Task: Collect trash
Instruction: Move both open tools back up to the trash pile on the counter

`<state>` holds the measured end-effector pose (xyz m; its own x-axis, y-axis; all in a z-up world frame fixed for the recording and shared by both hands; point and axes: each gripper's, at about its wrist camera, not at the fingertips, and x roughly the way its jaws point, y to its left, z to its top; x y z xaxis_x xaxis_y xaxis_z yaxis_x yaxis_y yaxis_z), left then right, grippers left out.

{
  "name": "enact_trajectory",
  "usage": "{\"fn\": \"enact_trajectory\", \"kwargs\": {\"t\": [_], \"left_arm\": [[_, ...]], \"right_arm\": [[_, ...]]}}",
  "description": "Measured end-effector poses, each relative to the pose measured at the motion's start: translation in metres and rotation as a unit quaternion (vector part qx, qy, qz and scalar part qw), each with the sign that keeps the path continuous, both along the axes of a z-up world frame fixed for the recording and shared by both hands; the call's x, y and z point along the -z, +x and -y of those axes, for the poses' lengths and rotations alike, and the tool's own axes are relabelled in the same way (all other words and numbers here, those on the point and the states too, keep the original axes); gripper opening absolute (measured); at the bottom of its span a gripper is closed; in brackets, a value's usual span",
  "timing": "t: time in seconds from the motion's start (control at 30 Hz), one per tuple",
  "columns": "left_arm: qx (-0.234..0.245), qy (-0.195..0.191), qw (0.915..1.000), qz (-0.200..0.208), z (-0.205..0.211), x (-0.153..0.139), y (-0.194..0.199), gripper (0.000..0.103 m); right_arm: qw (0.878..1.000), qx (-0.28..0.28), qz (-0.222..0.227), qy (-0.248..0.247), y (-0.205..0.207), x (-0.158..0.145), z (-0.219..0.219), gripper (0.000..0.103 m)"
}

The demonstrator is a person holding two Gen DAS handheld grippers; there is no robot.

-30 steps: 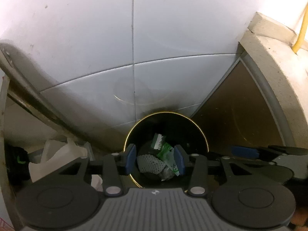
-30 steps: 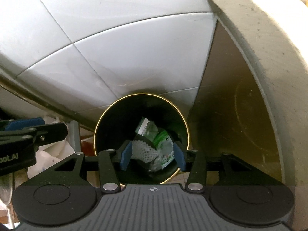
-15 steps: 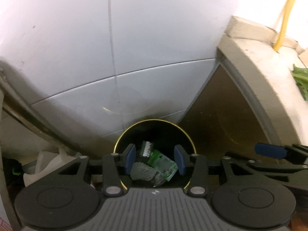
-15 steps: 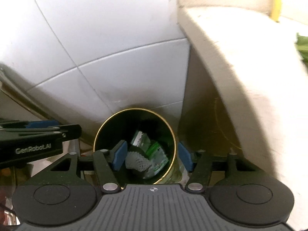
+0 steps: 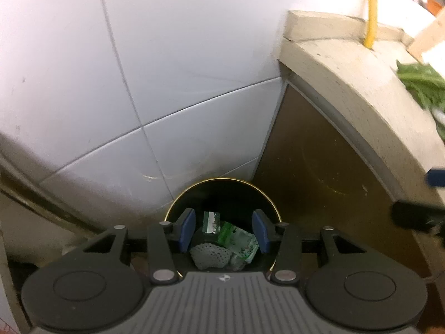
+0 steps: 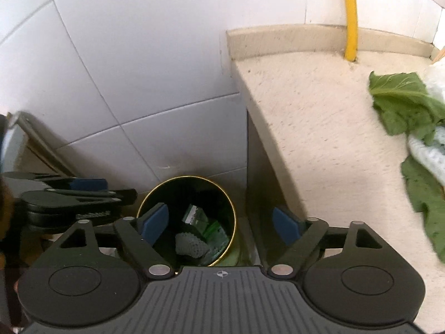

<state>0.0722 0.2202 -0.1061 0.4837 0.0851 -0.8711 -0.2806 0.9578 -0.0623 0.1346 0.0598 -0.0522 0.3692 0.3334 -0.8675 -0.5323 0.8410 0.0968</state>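
A round black bin with a gold rim [image 5: 222,179] [image 6: 230,208] stands on the floor in the corner beside the counter. Inside lie a white foam net [image 5: 210,254] [image 6: 192,245] and green wrappers [image 5: 239,239] [image 6: 215,232]. My left gripper [image 5: 224,229] is open and empty, high above the bin. My right gripper [image 6: 221,224] is wide open and empty, above the bin's right rim. Green leaves [image 6: 403,105] [image 5: 420,82] and a white net wrapper [image 6: 428,150] lie on the counter [image 6: 319,128] at the right.
White tiled wall [image 5: 139,69] stands behind the bin. A yellow pipe [image 6: 351,14] rises at the counter's back. The counter's brown side panel [image 5: 319,167] is right of the bin. The left gripper's body [image 6: 69,197] shows at the left of the right wrist view.
Both grippers have risen away from the bin, which looks smaller. The right gripper has opened wider and swung right, bringing the countertop and leaves into view.
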Motion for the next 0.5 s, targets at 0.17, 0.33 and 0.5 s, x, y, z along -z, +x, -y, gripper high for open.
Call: {"fn": "enact_trajectory", "kwargs": {"t": [0.17,0.33,0.5], "left_arm": [[0.018,0.011,0.9998,-0.001,0.007,0.001,0.0,0.039],[0.028,0.024,0.9993,0.005,0.013,0.0,0.0,0.046],[0.037,0.012,0.9988,0.029,0.017,-0.006,-0.003,0.048]], "right_arm": [[1.0,-0.004,0.018,0.006,-0.001,-0.016,0.029,0.093],[0.999,0.008,0.039,0.014,0.0,-0.035,0.071,0.098],[0.997,0.029,0.073,0.012,-0.006,-0.05,0.119,0.101]]}}
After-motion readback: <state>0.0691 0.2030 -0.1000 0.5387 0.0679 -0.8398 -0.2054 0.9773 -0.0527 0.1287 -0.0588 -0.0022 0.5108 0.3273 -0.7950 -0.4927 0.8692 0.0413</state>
